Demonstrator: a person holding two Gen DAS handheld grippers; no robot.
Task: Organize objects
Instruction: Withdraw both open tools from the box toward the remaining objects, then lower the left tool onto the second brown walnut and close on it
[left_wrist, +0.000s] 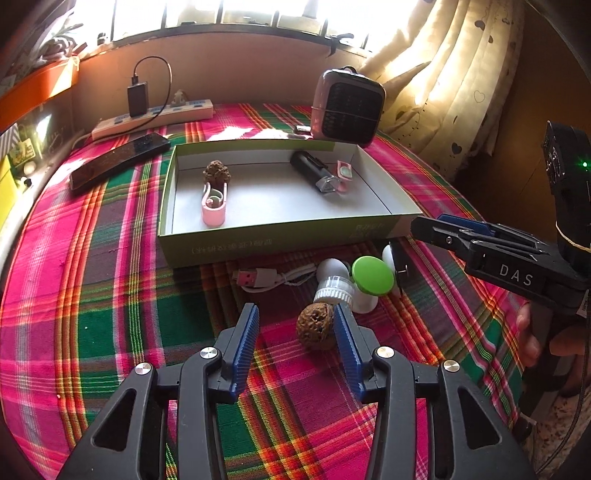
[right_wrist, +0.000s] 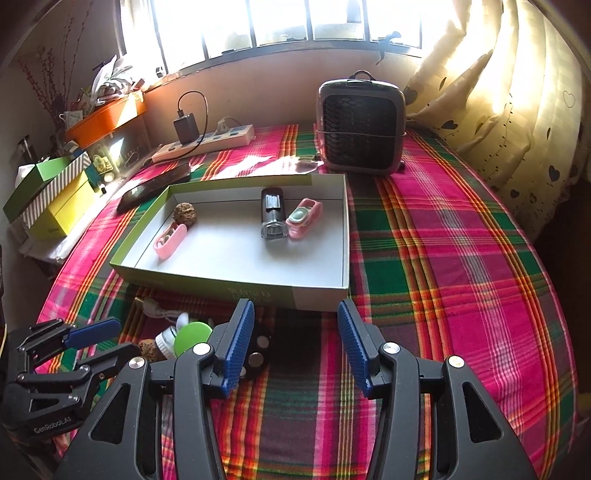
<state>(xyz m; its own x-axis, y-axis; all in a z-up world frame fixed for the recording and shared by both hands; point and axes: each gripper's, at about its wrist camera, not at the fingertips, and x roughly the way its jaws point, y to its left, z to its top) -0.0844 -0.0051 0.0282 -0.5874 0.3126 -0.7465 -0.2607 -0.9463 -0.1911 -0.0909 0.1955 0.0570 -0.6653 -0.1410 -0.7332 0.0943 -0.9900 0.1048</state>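
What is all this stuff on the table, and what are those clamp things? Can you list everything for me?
Box: one, green outside, white inside, mid-table.
Walnuts: two, brown; one in the box, one on the cloth against a pad of the left claw.
Pink clips: two, in the box.
Black cylinder: one, in the box.
Green-topped white item: one, in front of the box.
White USB cable: one, pink plug, in front of the box.
Fan heater: one, grey, behind the box.
Power strip: one, white, black charger plugged in.
Remote: one, black, left of the box.
Tablecloth: one, pink-green plaid.
Left claw: open.
Right claw: open, empty.
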